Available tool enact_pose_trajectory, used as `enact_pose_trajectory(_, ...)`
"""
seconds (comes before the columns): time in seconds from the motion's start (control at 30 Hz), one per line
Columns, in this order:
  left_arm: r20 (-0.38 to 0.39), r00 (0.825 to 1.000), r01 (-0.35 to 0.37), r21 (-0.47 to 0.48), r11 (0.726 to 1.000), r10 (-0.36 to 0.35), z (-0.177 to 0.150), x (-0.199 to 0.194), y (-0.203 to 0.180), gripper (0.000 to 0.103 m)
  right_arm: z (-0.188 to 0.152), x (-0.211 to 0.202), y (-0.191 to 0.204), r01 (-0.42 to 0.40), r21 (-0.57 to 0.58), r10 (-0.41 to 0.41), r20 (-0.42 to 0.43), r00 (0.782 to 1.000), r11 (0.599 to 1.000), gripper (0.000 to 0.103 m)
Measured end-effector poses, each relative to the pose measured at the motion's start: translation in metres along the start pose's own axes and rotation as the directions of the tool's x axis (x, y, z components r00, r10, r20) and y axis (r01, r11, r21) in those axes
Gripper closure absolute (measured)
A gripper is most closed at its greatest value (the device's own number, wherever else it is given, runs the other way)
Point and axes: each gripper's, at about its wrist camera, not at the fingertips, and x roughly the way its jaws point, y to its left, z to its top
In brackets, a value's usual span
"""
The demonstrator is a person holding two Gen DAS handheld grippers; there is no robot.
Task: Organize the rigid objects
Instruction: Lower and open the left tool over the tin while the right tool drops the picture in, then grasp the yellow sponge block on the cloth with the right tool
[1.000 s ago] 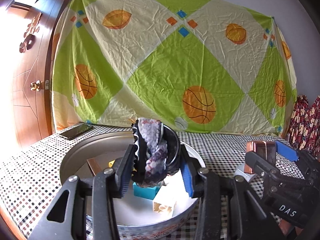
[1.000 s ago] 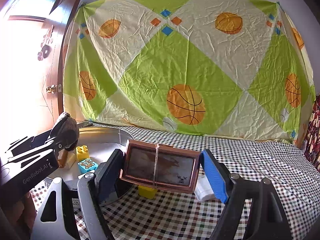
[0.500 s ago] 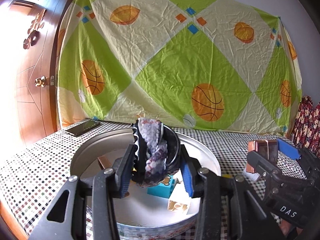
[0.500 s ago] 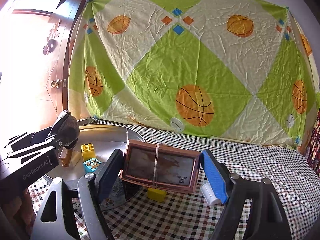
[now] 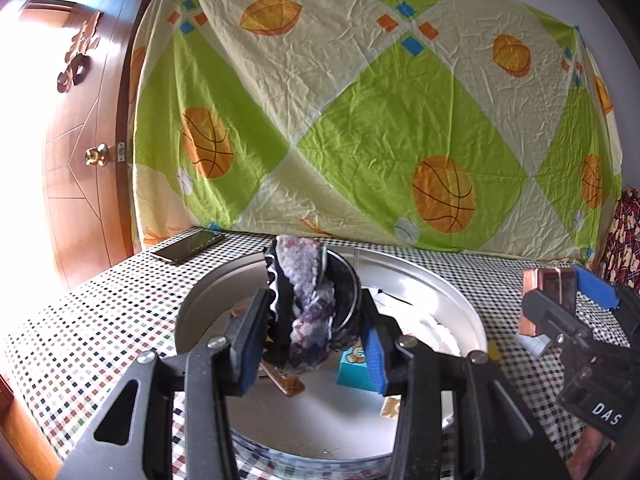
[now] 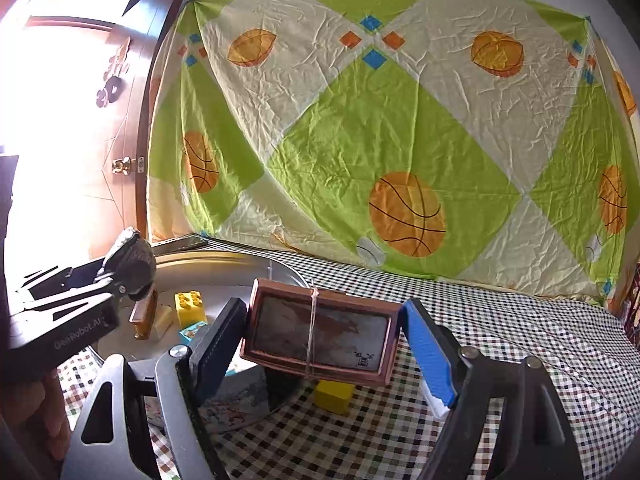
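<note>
Right tongs [image 6: 320,344] grip copper case [image 6: 320,340], long axis crosswise.

A round metal tray [image 5: 460,300] sat on the checked tabletop [image 5: 100,312]; toy blocks [image 6: 190,307] lay inside the tray, a black phone [image 5: 188,245] behind it, a yellow block [image 6: 334,396] to its right.

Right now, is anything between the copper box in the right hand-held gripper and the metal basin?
Nothing visible blocks it. The copper box is held above the checkered tablecloth, beside the basin's rim. The left hand-held gripper holds a dark bundle over the basin's far side.
</note>
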Motion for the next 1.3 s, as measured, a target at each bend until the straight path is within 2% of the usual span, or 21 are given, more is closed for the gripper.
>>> enact_pose_trajectory(0.13,-0.037,0.999,-0.013,0.007,1.000,0.013,0.004,0.009,0.009,0.061,0.012,0.010,0.012,-0.066,0.003,0.066,-0.012,0.998,0.998,0.022)
enact_pose_trajectory(0.33,-0.124,0.992,-0.014,0.016,1.000,0.016,0.008,0.030,0.022,0.061,0.023,0.051,0.028,-0.151,0.022,0.153,-0.108,0.982,0.988,0.022)
enact_pose_trajectory(0.5,-0.178,0.984,-0.020,0.031,0.999,0.025,0.010,0.045,0.028,0.061,0.024,0.085,0.040,-0.177,0.027,0.179,-0.187,0.966,0.984,0.022)
enact_pose_trajectory(0.77,-0.218,0.973,-0.061,0.067,0.996,0.075,0.012,0.061,0.034,0.058,0.025,0.112,0.056,-0.205,0.010,0.201,-0.249,0.947,0.979,0.022)
enact_pose_trajectory(0.87,-0.207,0.974,-0.084,0.046,0.995,0.092,0.012,0.058,0.041,0.048,0.025,0.112,0.056,-0.218,0.025,0.217,-0.245,0.945,0.976,0.022)
enact_pose_trajectory(0.93,-0.188,0.976,-0.105,0.043,0.994,0.111,0.012,0.052,0.044,0.034,0.027,0.106,0.055,-0.205,0.018,0.204,-0.227,0.952,0.979,0.020)
enact_pose_trajectory(1.0,-0.170,0.979,-0.115,0.016,0.993,0.116,0.011,0.045,0.048,0.016,0.028,0.096,0.050,-0.204,0.019,0.204,-0.212,0.956,0.979,0.017)
enact_pose_trajectory(1.2,-0.143,0.985,-0.101,-0.035,0.994,0.095,0.005,0.030,0.040,0.003,0.022,0.056,0.003,-0.126,0.016,0.126,-0.184,0.975,0.992,0.017)
enact_pose_trajectory(1.3,-0.139,0.988,-0.074,-0.030,0.997,0.069,0.002,0.028,0.023,0.002,0.012,0.048,-0.025,-0.065,0.020,0.068,-0.205,0.976,0.998,0.017)
